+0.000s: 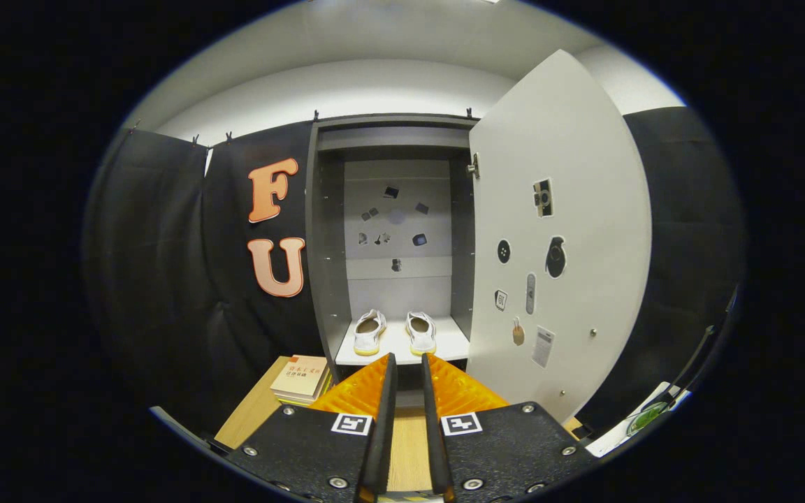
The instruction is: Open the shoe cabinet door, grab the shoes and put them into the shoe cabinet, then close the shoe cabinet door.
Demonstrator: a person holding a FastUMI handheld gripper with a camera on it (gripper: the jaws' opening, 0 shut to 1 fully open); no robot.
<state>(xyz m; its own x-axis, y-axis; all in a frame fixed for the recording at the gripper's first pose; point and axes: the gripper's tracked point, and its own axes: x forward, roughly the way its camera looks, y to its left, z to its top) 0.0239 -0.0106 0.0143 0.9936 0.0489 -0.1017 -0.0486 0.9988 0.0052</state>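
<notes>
Shoes (394,332): white pair, side by side on cabinet shelf (453,345) | door (560,230) open | gripper (407,365) nearly closed, empty

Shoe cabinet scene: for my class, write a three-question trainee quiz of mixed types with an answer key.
1. True or false: the shoe cabinet door is swung open.
2. Multiple choice: the two white shoes are A) on the wooden table, B) side by side on the shelf inside the cabinet, C) between the fingers.
3. Fill in: the gripper holds ____.

Key: 1 true. 2 B; they lie beyond the fingertips. 3 nothing; the fingers stand slightly apart with a bare gap between them.
</notes>
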